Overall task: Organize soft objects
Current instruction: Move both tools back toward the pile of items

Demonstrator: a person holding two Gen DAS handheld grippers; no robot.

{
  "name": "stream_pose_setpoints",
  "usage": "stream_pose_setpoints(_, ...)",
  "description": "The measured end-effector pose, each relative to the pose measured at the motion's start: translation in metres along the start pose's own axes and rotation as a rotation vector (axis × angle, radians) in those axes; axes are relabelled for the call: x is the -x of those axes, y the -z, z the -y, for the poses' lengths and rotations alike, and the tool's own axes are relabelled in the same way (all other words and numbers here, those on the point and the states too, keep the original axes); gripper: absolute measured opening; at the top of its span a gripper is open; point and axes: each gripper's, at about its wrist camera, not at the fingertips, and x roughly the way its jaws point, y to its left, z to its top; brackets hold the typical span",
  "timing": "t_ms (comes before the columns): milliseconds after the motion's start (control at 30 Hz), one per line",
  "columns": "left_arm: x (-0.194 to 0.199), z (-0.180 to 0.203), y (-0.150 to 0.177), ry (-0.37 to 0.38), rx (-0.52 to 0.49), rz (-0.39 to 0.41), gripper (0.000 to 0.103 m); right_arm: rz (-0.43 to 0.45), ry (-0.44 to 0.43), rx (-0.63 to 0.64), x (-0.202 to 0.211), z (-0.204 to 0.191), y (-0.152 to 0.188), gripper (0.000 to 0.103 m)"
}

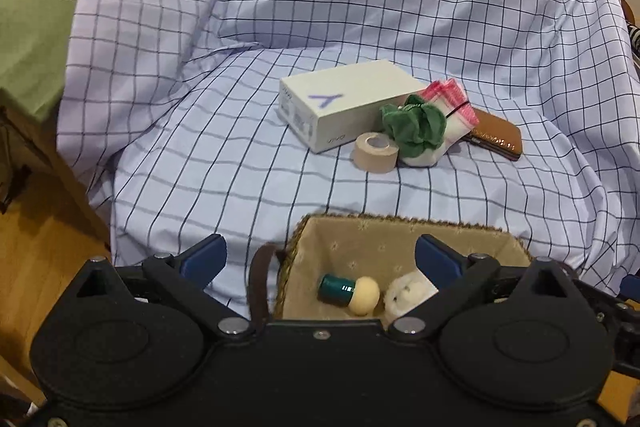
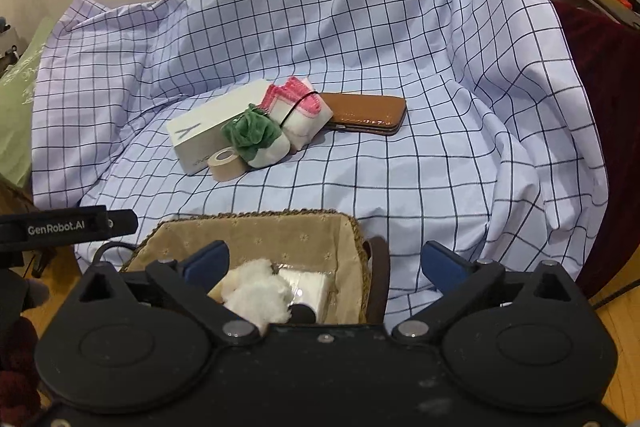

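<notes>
From the left wrist, the left gripper (image 1: 320, 259) is hanging over the near edge of the checked sheet (image 1: 240, 163) with its blue pads spread wide and nothing between them; below it the woven basket (image 1: 400, 221) is sitting with its tan cloth lining open upward, probably so soft things can be dropped in; a green-capped mushroom toy (image 1: 352, 291) and a white fluffy toy (image 1: 404, 297) are already lying inside; further back, towards the middle of the sheet, a rigid white box (image 1: 344, 103), a beige tape roll (image 1: 376, 151), a crumpled green-and-white cloth toy (image 1: 416, 135), a banded stack of pink-edged cloths (image 1: 454, 107) and a glossy brown case (image 1: 496, 139) are crowding together.

From the right wrist, the right gripper (image 2: 326, 263) is likewise standing wide apart and empty above the basket (image 2: 256, 217); the fluffy toy (image 2: 256, 291) is resting against a clear-wrapped white packet (image 2: 308, 283); the soft green cloth toy (image 2: 256, 139) and cloths (image 2: 304, 107) are waiting, touching the box (image 2: 212, 123).
</notes>
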Motion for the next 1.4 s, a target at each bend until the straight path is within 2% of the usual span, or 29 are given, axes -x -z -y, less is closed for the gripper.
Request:
stream_pose_setpoints(333, -0.034, 0.011, -0.027, 0.015, -0.042, -0.027, 0.097, -0.038, 0.044, -0.018, -0.042, 0.01, -0.047, 0.103)
stream_pose_setpoints(600, -0.069, 0.023, -0.043, 0.028, -0.071, -0.052, 0.097, -0.065, 0.063, -0.022, -0.092, 0.016, -0.091, 0.103)
stream_pose_setpoints(967, -0.115, 0.03, -0.061, 0.05, -0.071, -0.094, 0.097, -0.025, 0.089, 0.025, -0.157, 0.007, -0.16, 0.103)
stream_pose_setpoints(1167, -0.135, 0.03, -0.064, 0.066, -0.076, -0.142, 0.097, -0.037, 0.104, 0.053, -0.204, -0.002, -0.201, 0.103)
stream_pose_setpoints(1400, -0.152, 0.024, -0.063, 0.08, -0.051, -0.2, 0.097, -0.111, 0.116, 0.075, -0.27, -0.022, -0.243, 0.102)
